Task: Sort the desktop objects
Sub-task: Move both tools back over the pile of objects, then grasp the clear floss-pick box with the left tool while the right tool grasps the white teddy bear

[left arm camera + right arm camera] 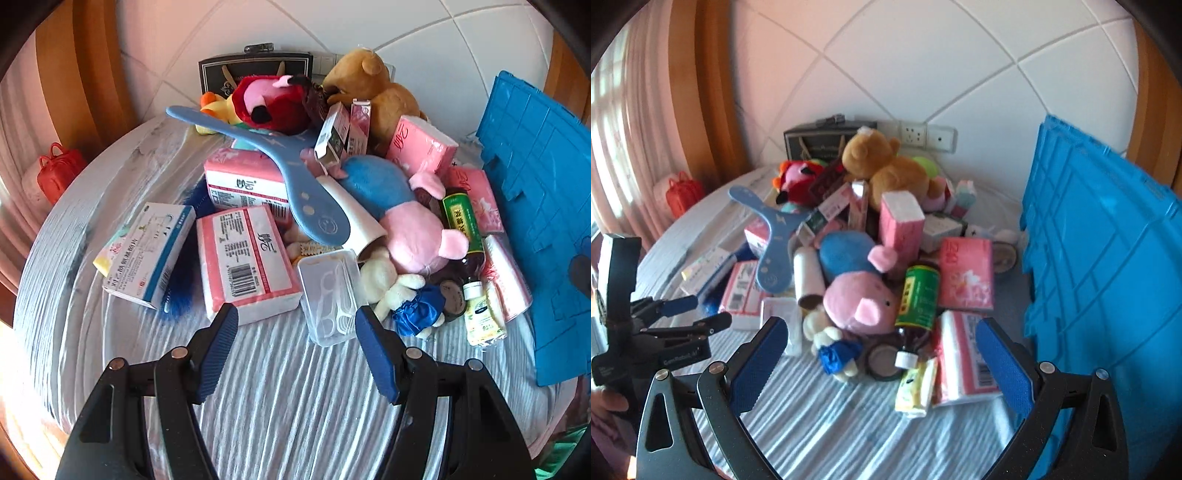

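Left gripper (295, 332) held with jaws apart, nothing between the blue pads (218, 350) — poised low over the striped tablecloth (288, 406) just short of the pile. Right gripper (882, 354) likewise spread wide and empty, pads flanking the near edge of the heap without touching it.

Pile of desktop objects heaped at table centre, reaching toward the tiled wall. Nearest the left gripper: clear box of floss picks (330, 295), lying flat, touching a pink tissue pack (247, 262) beside it. White-and-blue medicine box (147, 254) further left, resting on a blue furry item (184, 266). Pink pig plush (413, 236) right of the clear box, small white doll in blue dress (406, 299) below it. Brown bottle with green label (463, 229) tipped over, cap toward the camera. Blue boomerang-shaped piece (291, 166) lying across the top of the heap — brown teddy bear (376, 88) and red plush (273, 99) at the back.

Blue plastic crate (1100, 258) standing at the right of the pile.
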Tool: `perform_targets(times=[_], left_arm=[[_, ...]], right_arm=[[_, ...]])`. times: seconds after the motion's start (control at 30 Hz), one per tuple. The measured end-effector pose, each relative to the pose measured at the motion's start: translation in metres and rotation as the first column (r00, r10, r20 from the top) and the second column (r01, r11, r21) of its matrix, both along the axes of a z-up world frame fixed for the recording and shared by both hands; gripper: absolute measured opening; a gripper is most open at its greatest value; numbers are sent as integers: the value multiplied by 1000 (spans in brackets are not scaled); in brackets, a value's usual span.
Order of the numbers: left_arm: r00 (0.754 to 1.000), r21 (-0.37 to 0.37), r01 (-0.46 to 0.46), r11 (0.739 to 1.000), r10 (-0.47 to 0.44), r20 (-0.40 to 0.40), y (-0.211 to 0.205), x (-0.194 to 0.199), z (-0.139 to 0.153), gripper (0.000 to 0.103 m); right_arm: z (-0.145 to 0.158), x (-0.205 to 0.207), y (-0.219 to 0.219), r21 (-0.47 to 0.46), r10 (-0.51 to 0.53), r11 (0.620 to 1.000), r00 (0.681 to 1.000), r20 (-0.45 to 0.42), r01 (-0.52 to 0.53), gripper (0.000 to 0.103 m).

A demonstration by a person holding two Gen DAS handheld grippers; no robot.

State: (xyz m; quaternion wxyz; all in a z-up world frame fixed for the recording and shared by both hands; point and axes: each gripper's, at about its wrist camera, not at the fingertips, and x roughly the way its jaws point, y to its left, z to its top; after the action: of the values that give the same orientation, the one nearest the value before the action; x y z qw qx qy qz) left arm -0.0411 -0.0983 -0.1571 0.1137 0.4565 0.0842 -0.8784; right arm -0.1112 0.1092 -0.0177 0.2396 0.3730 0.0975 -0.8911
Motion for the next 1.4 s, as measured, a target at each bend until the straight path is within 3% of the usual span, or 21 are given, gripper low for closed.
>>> perform_targets(times=[0.2,0.43,0.53,0.7,1.0,1.13,1.27,1.33,1.4], left_arm=[[997,79,-8,997,1,78,12,-31,-39,65],[987,39,-18,999,11,158,26,-71,-74,65],[983,78,-36,996,21,185,19,-81,-86,65],[984,115,-18,993,-3,178,15,-67,-80,64],[978,64,19,998,-32,204,17,-30,-78,60],[971,102,30,994,-53,233,15,-38,-89,60],[970,78,49,996,-66,232,19,-44,-91,59],[971,79,55,995,-72,229,20,-42,-89,59],[973,86,58,995,-75,218,20,-36,-84,59]], right_arm=[[-59,-21,-4,70,-9,998,993,121,0,103],[-82,-39,-3,70,18,997,983,181,-31,103],[-92,-47,-5,75,27,996,979,204,-43,103],[-110,-57,-16,84,58,993,966,252,-81,103],[-138,-56,-66,78,196,969,918,345,-236,101],[-147,-57,-84,115,222,954,912,346,-276,64],[-157,-60,-97,134,230,945,898,374,-298,53],[-162,-61,-102,152,230,940,895,382,-306,35],[-162,-58,-104,155,232,938,894,383,-310,33]])
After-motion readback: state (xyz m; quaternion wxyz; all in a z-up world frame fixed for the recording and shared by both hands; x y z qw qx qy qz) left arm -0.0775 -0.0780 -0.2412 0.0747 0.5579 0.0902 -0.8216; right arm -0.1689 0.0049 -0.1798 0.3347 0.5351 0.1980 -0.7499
